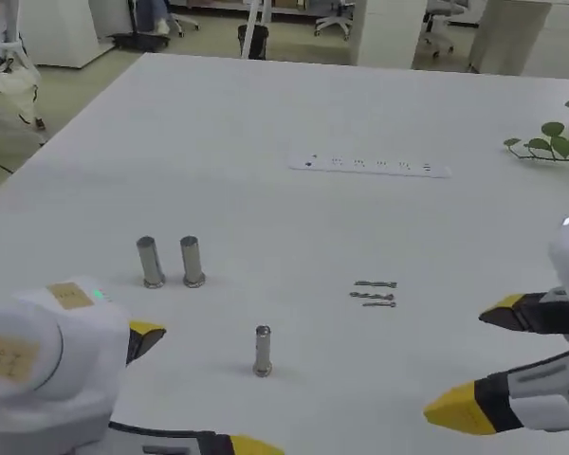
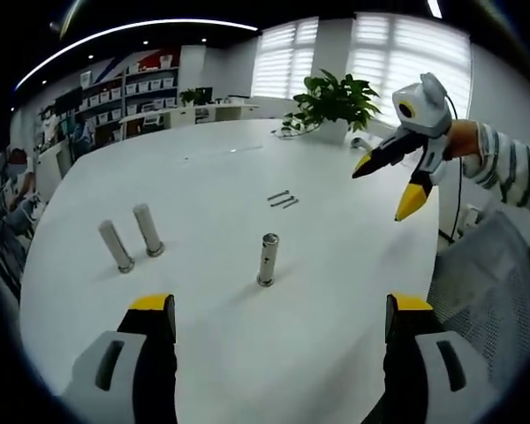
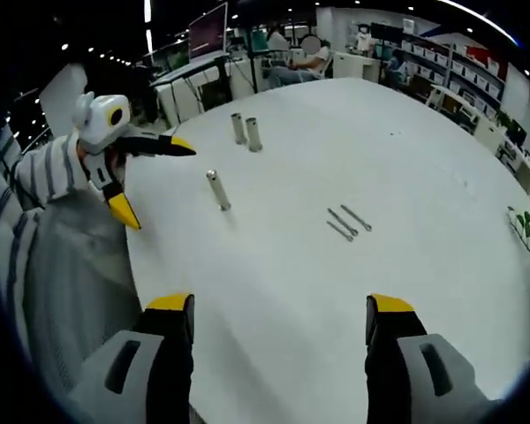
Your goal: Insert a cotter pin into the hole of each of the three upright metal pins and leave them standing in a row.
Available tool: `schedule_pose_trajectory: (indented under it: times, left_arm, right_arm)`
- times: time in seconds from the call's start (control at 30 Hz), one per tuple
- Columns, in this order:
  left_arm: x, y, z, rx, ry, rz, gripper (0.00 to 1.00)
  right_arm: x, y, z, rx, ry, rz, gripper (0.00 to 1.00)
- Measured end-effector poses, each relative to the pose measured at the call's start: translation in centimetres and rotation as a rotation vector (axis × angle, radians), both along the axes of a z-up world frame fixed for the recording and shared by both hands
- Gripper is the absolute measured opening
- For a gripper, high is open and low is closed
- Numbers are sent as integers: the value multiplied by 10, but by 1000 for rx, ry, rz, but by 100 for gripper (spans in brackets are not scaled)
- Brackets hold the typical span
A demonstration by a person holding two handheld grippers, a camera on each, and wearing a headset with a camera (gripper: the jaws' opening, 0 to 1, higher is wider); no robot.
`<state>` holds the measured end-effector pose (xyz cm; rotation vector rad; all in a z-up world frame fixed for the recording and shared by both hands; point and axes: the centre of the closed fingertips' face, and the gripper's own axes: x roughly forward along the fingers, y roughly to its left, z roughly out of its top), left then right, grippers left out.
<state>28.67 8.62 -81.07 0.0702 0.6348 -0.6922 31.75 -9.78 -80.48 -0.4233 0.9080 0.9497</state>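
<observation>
While both grippers hang over the near part of the white table (image 1: 266, 114), neither holds anything. The left gripper (image 1: 201, 389) has its yellow-tipped jaws spread wide over bare tabletop, and the right gripper (image 1: 472, 360) is spread wide too.

Three metal pins (image 1: 192, 261) stand upright. Two are side by side at the left, close but not touching. The third pin (image 1: 263, 351) stands alone, nearer the person and to the right of that pair, so the three do not form a row. Whether their holes face the camera is too small to tell.

Three cotter pins (image 1: 375, 294) lie flat on the table, close together and roughly parallel, well apart from every metal pin and between the third pin and the right gripper.

From the left gripper view, the left gripper (image 2: 280, 305) frames the third pin (image 2: 267, 259), with the right gripper (image 2: 382, 191) held out by a striped sleeve (image 2: 503, 168). From the right gripper view, the right gripper (image 3: 279, 304) looks toward the cotter pins (image 3: 347, 221).

A tan sticker (image 1: 69, 296) on the left gripper's white body bears marks too blurred to read. A power strip (image 1: 370, 166) lies farther back on the table, its markings likewise unreadable. A plant (image 1: 550, 142) sits at the right edge.
</observation>
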Motion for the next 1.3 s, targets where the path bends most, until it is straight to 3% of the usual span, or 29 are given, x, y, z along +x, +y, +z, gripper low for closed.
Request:
schedule_pose_trajectory:
  times: [0.13,0.37,0.5,0.63,0.8,0.97,1.3]
  left_arm:
    - [-2,2,0,1,2,13,99]
    - [-9,0,-7,14,36,14,99]
    - [-6,0,-8,7,36,18,99]
    - [-2,2,-5,-2,30,27,99]
    - [1,2,-3,-23,34,46,97]
    - [-4,3,-8,-24,65,51,97]
    - [-11,-1,-11,-55,92,66,98]
  right_arm:
    - [7,7,-5,-12,4,43,80]
    - [15,15,-13,-63,16,163,78]
    - [22,17,-14,-90,9,243,76]
    - [32,16,-15,-110,-2,263,75]
    - [34,25,-16,-52,37,249,75]
    - [36,30,-23,-69,13,343,75]
    - [50,33,-40,-78,25,392,69]
